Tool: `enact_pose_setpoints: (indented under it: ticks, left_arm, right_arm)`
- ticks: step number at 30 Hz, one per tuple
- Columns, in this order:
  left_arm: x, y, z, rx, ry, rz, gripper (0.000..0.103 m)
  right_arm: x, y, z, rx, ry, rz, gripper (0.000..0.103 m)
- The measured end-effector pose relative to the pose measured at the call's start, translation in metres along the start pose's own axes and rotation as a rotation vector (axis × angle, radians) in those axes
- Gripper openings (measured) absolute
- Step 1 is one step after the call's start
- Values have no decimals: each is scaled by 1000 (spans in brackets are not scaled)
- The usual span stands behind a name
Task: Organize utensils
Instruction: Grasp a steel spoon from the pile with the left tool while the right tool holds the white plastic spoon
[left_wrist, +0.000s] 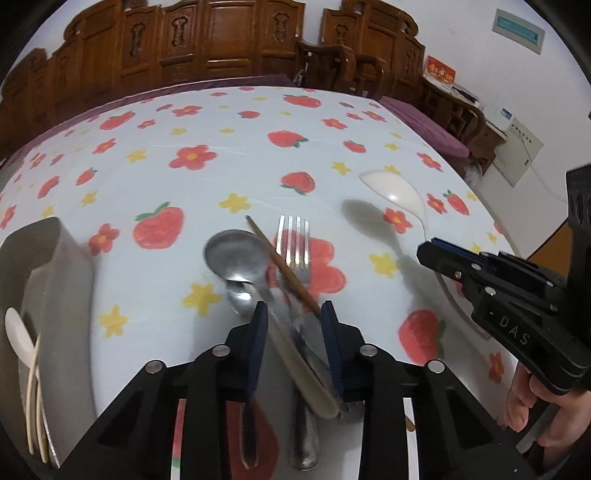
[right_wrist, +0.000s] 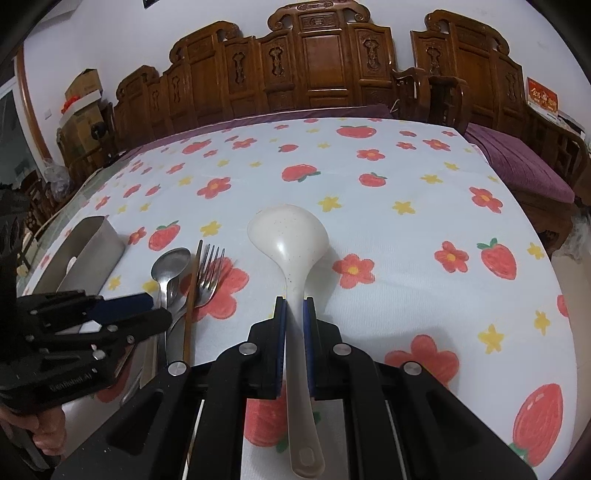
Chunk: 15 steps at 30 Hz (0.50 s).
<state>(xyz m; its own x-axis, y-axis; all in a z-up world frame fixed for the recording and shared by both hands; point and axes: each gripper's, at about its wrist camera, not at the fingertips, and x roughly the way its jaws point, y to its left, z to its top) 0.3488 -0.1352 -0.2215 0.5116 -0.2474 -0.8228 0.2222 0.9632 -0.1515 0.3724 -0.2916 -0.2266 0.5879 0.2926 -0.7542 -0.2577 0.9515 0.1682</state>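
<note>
My right gripper (right_wrist: 294, 301) is shut on the handle of a white ladle (right_wrist: 288, 232) and holds it above the table; the ladle also shows in the left wrist view (left_wrist: 395, 190). My left gripper (left_wrist: 295, 310) is open, its jaws to either side of a pile of utensils on the cloth: a large metal spoon (left_wrist: 236, 253), a smaller spoon (left_wrist: 238, 295), a fork (left_wrist: 293, 242), a brown chopstick (left_wrist: 282, 266) and a blurred pale handle (left_wrist: 310, 373). The pile also shows in the right wrist view (right_wrist: 184, 273).
A grey utensil holder (left_wrist: 55, 280) stands at the left and holds a white spoon (left_wrist: 18, 336) and pale chopsticks; it shows in the right wrist view too (right_wrist: 92, 251). The table has a strawberry-and-flower cloth (right_wrist: 406, 258). Carved wooden chairs (right_wrist: 314, 62) line the far edge.
</note>
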Motion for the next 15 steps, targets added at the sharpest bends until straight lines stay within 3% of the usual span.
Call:
enact_pose_setpoints:
  ticks: [7,11,15]
  left_arm:
    - [2,-8,2,19,32,51,26]
    - [2,-8,2,-2,65,-14,17]
    - [4,-16,2,18,85,45,17]
  right_arm:
    - [-1,-2,1,2,-3,3,11]
    - [-2,-2,1,6,-6,3,11]
    - [-3,-2,1,1,-9,2,11]
